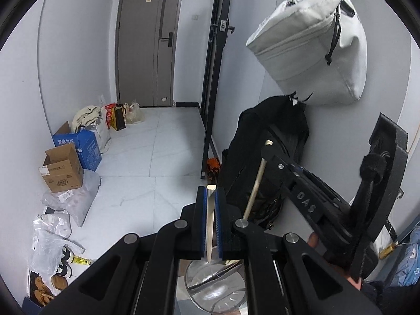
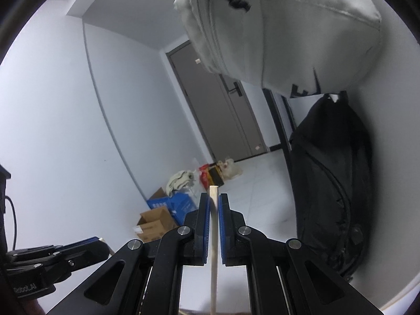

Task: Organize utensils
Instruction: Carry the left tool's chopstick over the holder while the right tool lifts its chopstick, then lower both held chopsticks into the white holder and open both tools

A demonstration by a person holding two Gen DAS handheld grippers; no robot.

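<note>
In the left wrist view my left gripper (image 1: pixel 210 191) is shut on a pale tapered chopstick (image 1: pixel 209 225), which stands upright between the blue pads (image 1: pixel 200 218) with its thin end pointing down. Just below it is a clear glass container (image 1: pixel 210 288). To the right, my right gripper (image 1: pixel 267 151) holds a wooden chopstick (image 1: pixel 256 183) that slants down toward the container. In the right wrist view that right gripper (image 2: pixel 214 197) is shut on the wooden chopstick (image 2: pixel 214 249), upright between its pads. My left gripper (image 2: pixel 101 240) shows at the lower left.
A white bag (image 1: pixel 309 47) hangs on the right wall above a black backpack (image 1: pixel 265 136). Cardboard boxes (image 1: pixel 63 170), a blue box (image 1: pixel 84 147) and plastic bags (image 1: pixel 71 202) line the left wall. A grey door (image 1: pixel 147 42) is at the back of the white tiled floor (image 1: pixel 157 144).
</note>
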